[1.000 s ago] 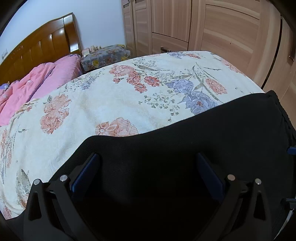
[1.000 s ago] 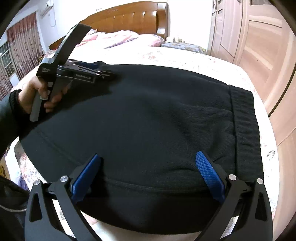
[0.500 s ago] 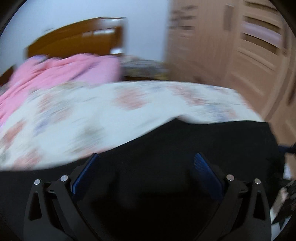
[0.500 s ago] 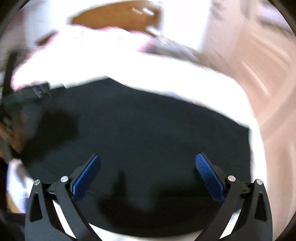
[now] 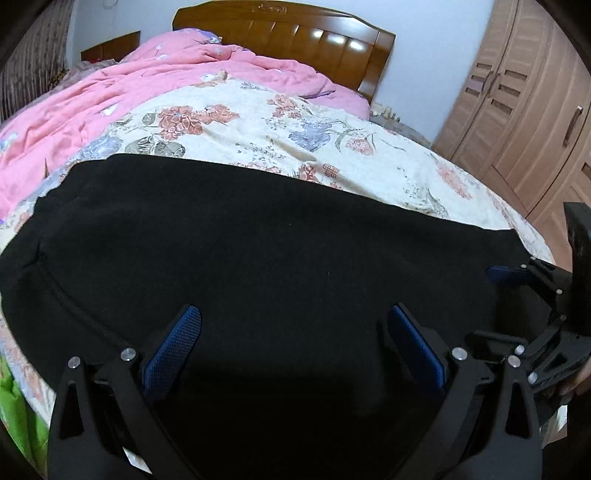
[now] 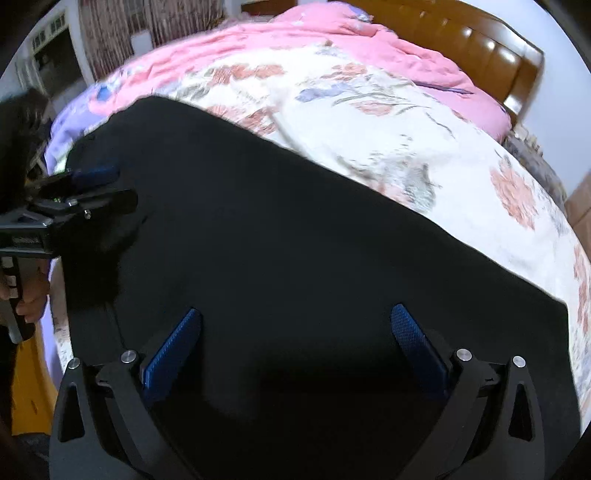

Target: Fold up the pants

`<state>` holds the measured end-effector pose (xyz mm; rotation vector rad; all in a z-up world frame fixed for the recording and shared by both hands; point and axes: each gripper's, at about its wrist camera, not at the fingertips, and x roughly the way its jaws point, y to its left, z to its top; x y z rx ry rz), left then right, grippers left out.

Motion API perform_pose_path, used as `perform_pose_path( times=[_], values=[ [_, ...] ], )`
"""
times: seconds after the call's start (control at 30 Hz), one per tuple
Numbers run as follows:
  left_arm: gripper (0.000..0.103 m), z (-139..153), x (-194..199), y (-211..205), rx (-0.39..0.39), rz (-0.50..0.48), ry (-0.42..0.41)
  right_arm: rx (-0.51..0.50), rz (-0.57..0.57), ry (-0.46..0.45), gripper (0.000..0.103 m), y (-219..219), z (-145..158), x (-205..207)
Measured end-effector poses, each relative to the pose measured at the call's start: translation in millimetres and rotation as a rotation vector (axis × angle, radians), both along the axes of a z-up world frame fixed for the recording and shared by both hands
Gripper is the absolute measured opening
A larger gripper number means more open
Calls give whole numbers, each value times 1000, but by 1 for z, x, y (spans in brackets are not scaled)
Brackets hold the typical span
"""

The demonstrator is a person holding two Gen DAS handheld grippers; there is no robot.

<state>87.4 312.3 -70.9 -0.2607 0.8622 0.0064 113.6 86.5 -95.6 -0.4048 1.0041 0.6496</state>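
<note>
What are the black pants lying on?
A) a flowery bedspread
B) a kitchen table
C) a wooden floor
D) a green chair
A: the black pants are spread flat on the cream flowery bedspread, which shows all along their far edge, with a pink quilt farther up the bed.

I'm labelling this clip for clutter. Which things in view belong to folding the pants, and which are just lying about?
Part of the job:
black pants
left tongs, open
right tongs, open
floral bedspread they lie on

Just there:
pink quilt
wooden headboard
wardrobe
</note>
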Motion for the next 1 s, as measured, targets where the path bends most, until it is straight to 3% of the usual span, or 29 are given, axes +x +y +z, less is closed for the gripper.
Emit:
perform_pose_path(
  times=[0.07, 0.17, 0.27, 0.33, 0.43, 0.5, 0.6, 0.67, 0.73, 0.83, 1.0],
  values=[
    [101, 15, -12, 11, -54, 17, -68, -4, -35, 15, 99, -4, 4, 3],
    [101, 26, -11, 45, -34, 105, -106, 76, -75, 20, 99, 6, 18, 3],
    [101, 15, 1, 91, -40, 229, -62, 124, -6, 33, 99, 50, 24, 16],
    [101, 6, 8, 109, -92, 208, -48, 112, 99, 33, 99, 98, 21, 18],
    [100, 1, 13, 99, 10, 194, -32, 57, 206, 38, 99, 151, 8, 16],
    [100, 2, 10, 95, 22, 198, -28, 5, 236, 14, 99, 165, -3, 16],
    [101, 26, -27, 113, -71, 247, -142, 31, 250, -60, 99, 155, -8, 7],
    [101, 40, -66, 151, -84, 410, -188, 28, 223, -51, 99, 149, -5, 5],
    [101, 41, -89, 182, -63, 538, -156, 33, 203, -74, 99, 168, 7, 5],
    [101, 40, -125, 209, 16, 682, -76, 94, 302, -121, 99, 194, 24, -22],
    [101, 28, -158, 209, -20, 687, -52, 23, 473, -181, 98, 260, 15, -62]
  ],
)
